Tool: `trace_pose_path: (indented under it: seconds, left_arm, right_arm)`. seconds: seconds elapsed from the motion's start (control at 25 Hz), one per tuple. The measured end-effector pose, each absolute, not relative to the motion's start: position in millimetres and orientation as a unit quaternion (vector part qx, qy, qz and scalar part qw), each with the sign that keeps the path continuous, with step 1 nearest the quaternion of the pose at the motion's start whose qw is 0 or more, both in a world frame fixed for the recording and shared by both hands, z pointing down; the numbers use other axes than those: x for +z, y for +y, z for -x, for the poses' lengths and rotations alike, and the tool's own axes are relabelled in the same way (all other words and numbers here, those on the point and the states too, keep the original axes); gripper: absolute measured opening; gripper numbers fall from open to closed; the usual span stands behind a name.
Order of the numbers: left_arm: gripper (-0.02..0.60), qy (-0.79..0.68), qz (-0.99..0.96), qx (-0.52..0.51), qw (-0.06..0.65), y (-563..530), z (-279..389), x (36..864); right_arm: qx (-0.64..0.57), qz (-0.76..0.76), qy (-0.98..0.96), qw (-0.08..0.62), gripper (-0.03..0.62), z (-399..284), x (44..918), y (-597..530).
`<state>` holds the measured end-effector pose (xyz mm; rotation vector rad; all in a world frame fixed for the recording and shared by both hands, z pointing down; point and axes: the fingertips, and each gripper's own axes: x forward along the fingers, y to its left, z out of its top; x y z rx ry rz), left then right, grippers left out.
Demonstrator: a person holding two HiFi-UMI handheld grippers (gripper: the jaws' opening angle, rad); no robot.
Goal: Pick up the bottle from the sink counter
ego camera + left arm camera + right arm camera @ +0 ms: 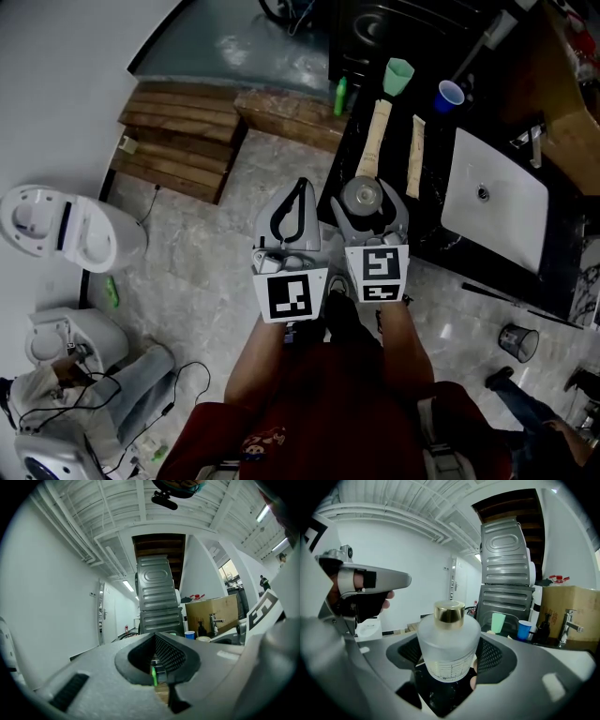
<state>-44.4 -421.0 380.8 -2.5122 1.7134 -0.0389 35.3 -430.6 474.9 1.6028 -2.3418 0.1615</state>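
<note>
The right gripper [450, 652] has its jaws closed on the fat sides of the bottle [448, 641], mid frame in its own view, and the left gripper [299, 189] beside it is closed and empty. I think it should squeeze gently and lift straight up, so the smooth glass does not slip. The bottle is short, round and cloudy white with a shiny gold cap [449, 612], over the black counter's [431, 246] near edge

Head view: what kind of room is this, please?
Probably a bathroom: a white sink with a faucet sits in a dark counter, and a white toilet stands at the left.
</note>
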Motion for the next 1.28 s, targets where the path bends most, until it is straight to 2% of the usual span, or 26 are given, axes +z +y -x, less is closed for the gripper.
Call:
trace_pose_path:
  seconds: [0.72,1.28]
  left_arm:
    - [0.003,0.549,0.831,0.029,0.090,-382.6,44.5,328.2]
    - [0.003,0.534,0.836,0.069,0.103,-361.2,38.7,294.3]
  right_arm:
    - [-0.020,-0.586,-0.805,0.091,0.336,-38.0,383.4,-396.6]
    - [-0.102,-0.604,-0.790,0.014,0.335,-46.2,307.7,-362.7]
